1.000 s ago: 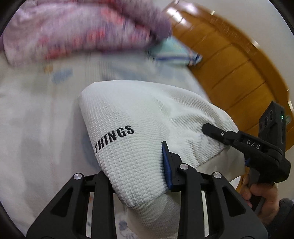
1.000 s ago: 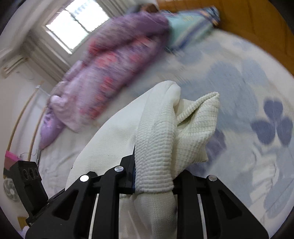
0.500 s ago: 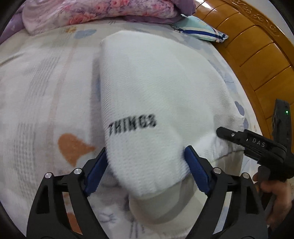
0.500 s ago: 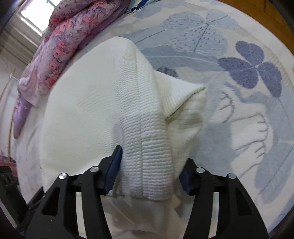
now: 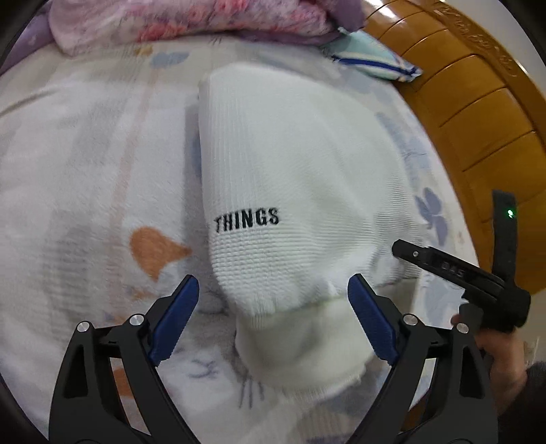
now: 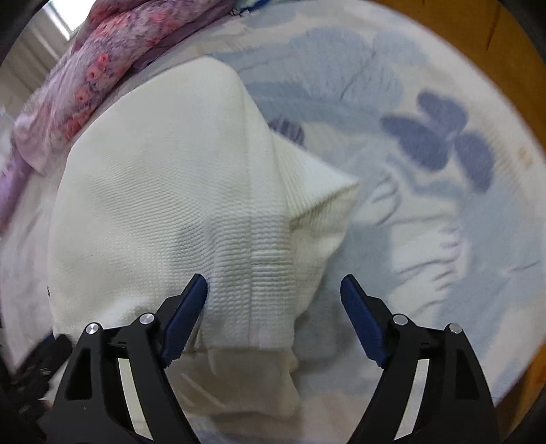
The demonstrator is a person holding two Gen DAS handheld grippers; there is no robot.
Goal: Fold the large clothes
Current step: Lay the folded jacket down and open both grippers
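Between both tools: a folded white sweater (image 5: 290,191) on the bed (image 5: 85,153).
Left tool (image 5: 273,317) and right tool (image 6: 273,300) have just been opening; jaws apart, sweater between them.

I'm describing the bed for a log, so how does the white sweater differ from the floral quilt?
The sweater is plain white knit lettered THINGS; the quilt is pink and purple floral. The sweater lies folded mid-bed, near the camera; the quilt is bunched along the far edge. Both rest on the printed sheet.
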